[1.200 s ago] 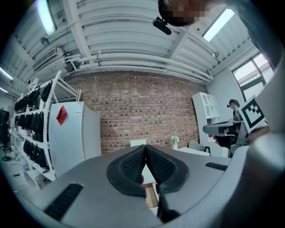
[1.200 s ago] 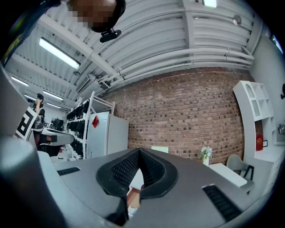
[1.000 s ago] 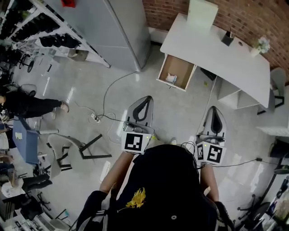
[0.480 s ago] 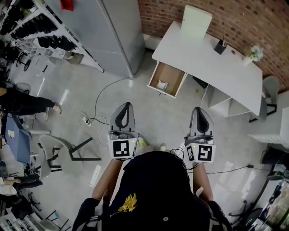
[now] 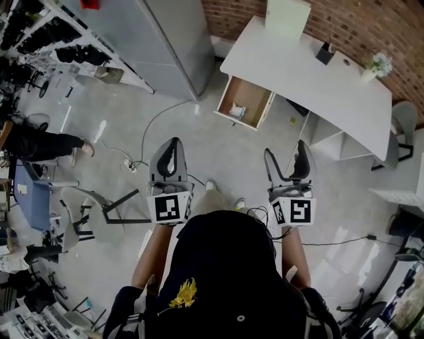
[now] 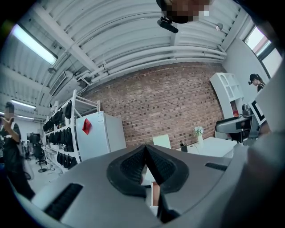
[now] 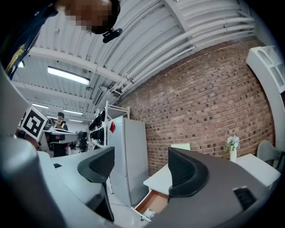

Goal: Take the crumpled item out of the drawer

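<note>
The wooden drawer [image 5: 246, 106] stands pulled out of the white desk [image 5: 311, 76], across the floor ahead of me. A small white crumpled item [image 5: 237, 111] lies in its near left corner. Both grippers hang in the air well short of the drawer. My left gripper [image 5: 174, 142] is shut with nothing in it. The jaws of my right gripper [image 5: 285, 151] are opening, with nothing between them. The right gripper view shows its gripper [image 7: 140, 167] spread apart, with the drawer [image 7: 156, 201] and the crumpled item [image 7: 149, 214] low between the pads. The left gripper [image 6: 145, 156] shows its pads pressed together.
A tall grey cabinet [image 5: 172, 40] stands left of the desk. A cable and power strip [image 5: 132, 165] lie on the floor, with a tipped chair [image 5: 99, 205] to the left. A person [image 5: 40, 142] stands at far left. A white box [image 5: 286, 20] and plant [image 5: 379, 65] sit on the desk.
My right gripper's jaws have gone from shut to wide apart. The left gripper stays shut. Both grippers and the view have shifted a little against the floor.
</note>
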Available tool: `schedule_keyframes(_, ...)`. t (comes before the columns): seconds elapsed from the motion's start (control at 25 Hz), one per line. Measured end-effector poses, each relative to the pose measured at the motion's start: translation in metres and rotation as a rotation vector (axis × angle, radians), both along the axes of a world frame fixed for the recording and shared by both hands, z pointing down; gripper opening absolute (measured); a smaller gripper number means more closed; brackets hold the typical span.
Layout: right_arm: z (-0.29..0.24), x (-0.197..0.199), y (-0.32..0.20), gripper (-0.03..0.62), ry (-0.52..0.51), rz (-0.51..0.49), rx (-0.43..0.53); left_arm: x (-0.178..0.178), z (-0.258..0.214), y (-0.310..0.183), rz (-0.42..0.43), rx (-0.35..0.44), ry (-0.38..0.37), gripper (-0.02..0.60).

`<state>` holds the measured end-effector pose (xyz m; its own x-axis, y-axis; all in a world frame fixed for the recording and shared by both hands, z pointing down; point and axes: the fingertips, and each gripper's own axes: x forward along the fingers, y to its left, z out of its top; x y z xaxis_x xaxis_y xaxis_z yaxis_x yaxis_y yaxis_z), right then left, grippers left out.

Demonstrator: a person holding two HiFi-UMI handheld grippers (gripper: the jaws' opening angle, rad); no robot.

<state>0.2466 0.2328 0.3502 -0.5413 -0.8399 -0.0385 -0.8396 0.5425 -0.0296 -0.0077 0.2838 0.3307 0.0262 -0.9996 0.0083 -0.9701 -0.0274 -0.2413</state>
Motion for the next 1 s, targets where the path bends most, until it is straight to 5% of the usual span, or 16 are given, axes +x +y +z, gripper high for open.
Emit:
schedule_keyframes(0.48, 0.009, -0.032, -0.072, 0.374, 0.045, 0.059, 0.012, -0.014, 0.012, -0.095, 0.082, 0.013, 0.13, 0.017)
schedule_keyframes(1.0, 0.007, -0.136, -0.218, 0.374, 0.119, 0.182, 0.001, -0.122, 0.037, -0.272, 0.209, -0.006, 0.2, 0.017)
